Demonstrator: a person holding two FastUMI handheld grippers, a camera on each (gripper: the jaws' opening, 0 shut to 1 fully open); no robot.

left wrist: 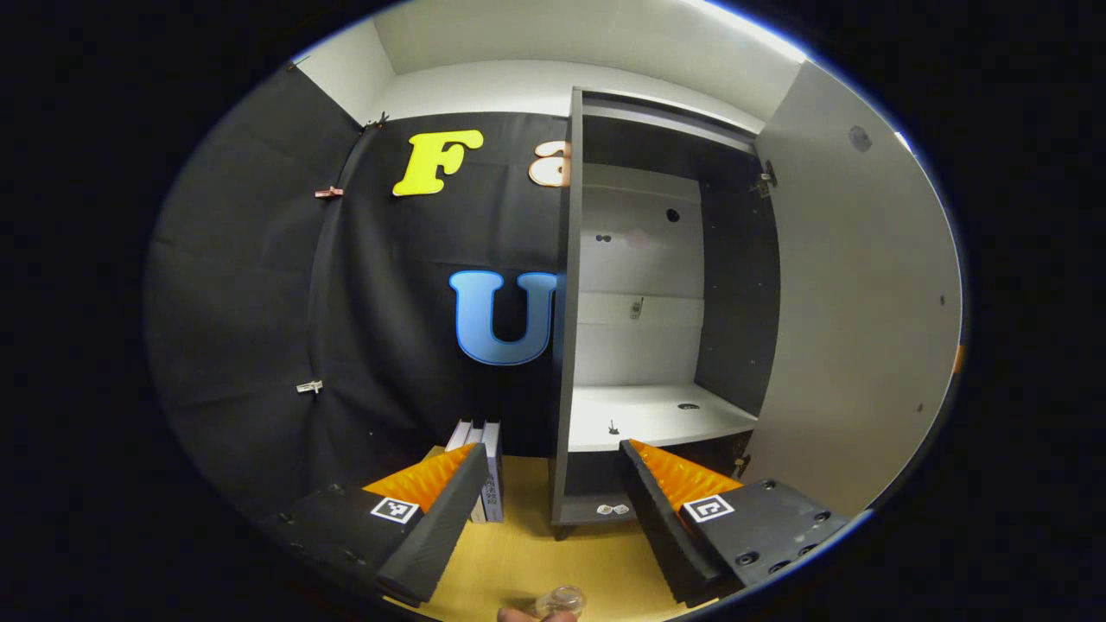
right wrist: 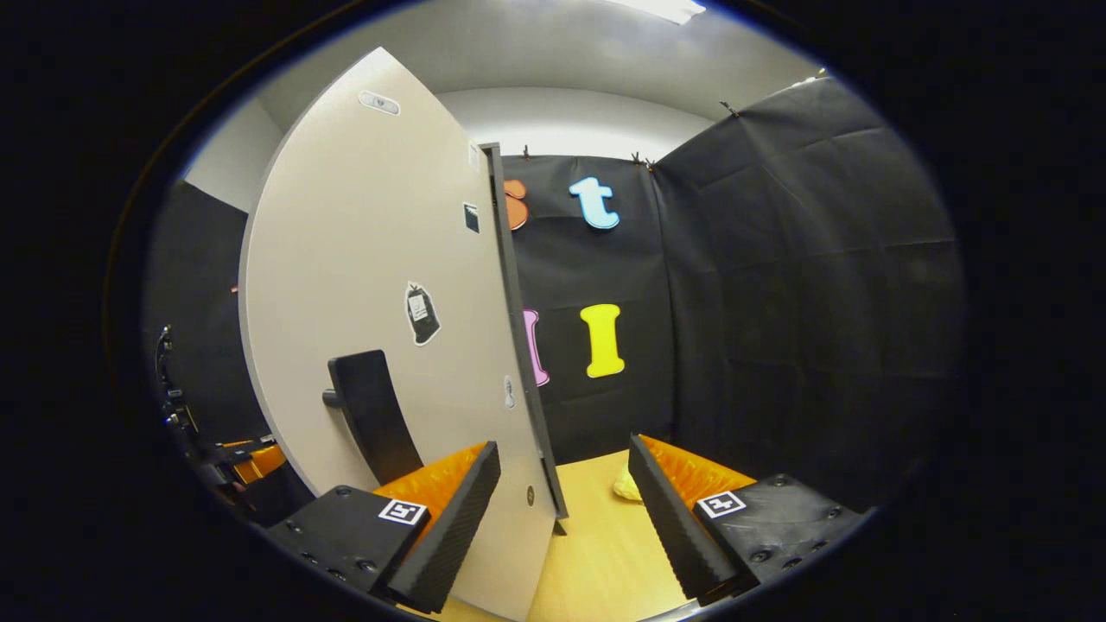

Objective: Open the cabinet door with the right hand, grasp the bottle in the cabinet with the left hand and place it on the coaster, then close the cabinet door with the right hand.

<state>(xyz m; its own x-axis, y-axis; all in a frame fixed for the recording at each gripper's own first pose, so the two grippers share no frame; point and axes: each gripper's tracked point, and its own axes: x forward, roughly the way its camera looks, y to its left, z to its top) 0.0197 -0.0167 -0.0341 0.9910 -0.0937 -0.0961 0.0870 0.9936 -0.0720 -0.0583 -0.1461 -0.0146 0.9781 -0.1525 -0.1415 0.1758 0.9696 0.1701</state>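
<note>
Bottle: at the bottom edge of your left gripper view you see a small clear round top [left wrist: 560,599], likely the bottle's, with a brown rim just below it; it sits on the yellow surface [left wrist: 518,553] in front of the cabinet, between and below your two left fingers. Too little of it shows to be sure.
Cabinet: the cabinet [left wrist: 644,302] stands open ahead of your left gripper, its white shelf [left wrist: 657,415] bare apart from a few small dark marks.
Door: the door [left wrist: 855,302] is swung wide to the right of the cabinet opening. In your right gripper view you face the door's front [right wrist: 380,259], with its black handle [right wrist: 371,423] low on the panel, just above your right gripper's left finger.
Left gripper: your left gripper [left wrist: 549,501] has its jaws spread wide and released, nothing between them, pointing at the cabinet's base.
Right gripper: your right gripper [right wrist: 562,510] also has its jaws parted and released; the door's edge stands between the fingers but neither presses on it.
Books: a few books [left wrist: 484,466] stand upright just left of the cabinet.
Yellow object: a small pale yellow thing [right wrist: 628,485] lies on the surface beyond the door.
</note>
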